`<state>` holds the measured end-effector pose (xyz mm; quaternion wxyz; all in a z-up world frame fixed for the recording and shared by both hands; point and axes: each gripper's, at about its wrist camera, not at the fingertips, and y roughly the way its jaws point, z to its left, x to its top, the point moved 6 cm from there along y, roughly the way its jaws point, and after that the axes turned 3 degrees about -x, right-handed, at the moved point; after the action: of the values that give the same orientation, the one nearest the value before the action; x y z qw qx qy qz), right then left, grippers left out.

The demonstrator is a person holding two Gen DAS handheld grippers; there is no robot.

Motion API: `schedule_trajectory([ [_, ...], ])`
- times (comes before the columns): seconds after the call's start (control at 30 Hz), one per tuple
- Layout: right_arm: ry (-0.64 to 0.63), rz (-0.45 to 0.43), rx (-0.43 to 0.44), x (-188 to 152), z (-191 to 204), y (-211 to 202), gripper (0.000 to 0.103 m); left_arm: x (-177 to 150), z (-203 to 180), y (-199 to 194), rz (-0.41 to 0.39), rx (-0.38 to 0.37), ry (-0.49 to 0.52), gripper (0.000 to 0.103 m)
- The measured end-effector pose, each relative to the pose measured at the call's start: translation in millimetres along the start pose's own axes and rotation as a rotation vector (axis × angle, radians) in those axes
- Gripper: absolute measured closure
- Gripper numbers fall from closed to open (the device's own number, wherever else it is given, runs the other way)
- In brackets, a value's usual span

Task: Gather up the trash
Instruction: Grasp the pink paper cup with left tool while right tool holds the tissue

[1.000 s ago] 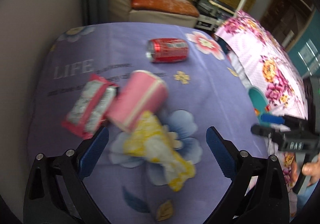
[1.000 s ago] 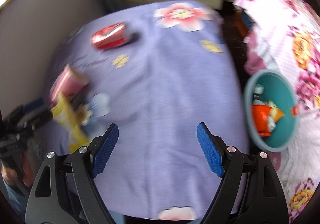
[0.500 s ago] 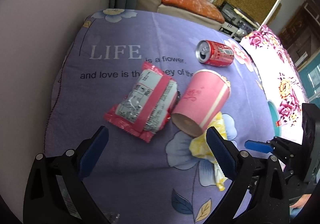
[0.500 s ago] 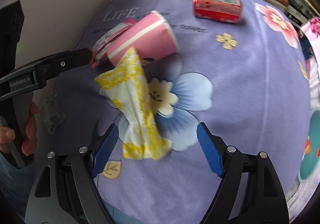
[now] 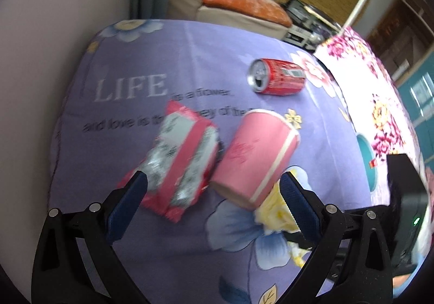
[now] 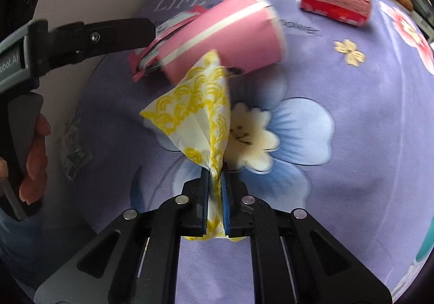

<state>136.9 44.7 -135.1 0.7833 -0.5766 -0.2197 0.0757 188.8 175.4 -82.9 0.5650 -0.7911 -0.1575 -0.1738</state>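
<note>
Right gripper (image 6: 215, 190) is clenching the near end of the yellow-patterned napkin (image 6: 198, 111); the far end is fanning out and reaching up against the pink paper cup (image 6: 225, 38), which is lying on its side on the purple flowered cloth (image 6: 352, 168). Left gripper (image 5: 211, 203) is hanging spread wide and holding nothing, with the red-and-silver snack wrapper (image 5: 179, 165) and the cup's base lying between its pads.

Risks I'm seeing:
- I'm only pinching a thin twisted tail of napkin. A fast pull is likely to tear it or slip it out of the pads.
- The napkin tip looks tucked under or against the cup. Lifting may drag the cup, and it can roll right towards the table edge.
- The left pads are straddling two items at once; closing here could catch both badly and squirt one out.
- The two tools are working close together, so a clash is possible.

Red soda can (image 5: 276, 79) is lying far right, untouched. Teal bin (image 5: 366, 157) is sitting off the right edge of the table, so the napkin needs carrying right.
</note>
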Motion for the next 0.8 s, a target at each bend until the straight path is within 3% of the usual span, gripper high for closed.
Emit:
schedule_trajectory([
  [0.43, 0.279, -0.106, -0.041, -12.0, -88.6, -46.6, 0.095, 5.7, -50.1, 50.2, 0.085, 0.015, 0.215, 0.005],
  [0.6, 0.3, -0.126, -0.049, -12.2, -104.2, -56.3, 0.095, 5.3, -51.1, 63.6, 0.096, 0.006, 0.177, 0.015],
  [0.7, 0.306, -0.138, -0.055, -14.6, -114.3, -61.2, 0.095, 4.8, -56.2, 67.2, 0.08, 0.016, 0.172, 0.029],
  [0.8, 0.317, -0.147, -0.055, -17.0, -141.0, -72.5, 0.095, 3.6, -65.9, 63.5, 0.053, 0.052, 0.186, 0.037],
])
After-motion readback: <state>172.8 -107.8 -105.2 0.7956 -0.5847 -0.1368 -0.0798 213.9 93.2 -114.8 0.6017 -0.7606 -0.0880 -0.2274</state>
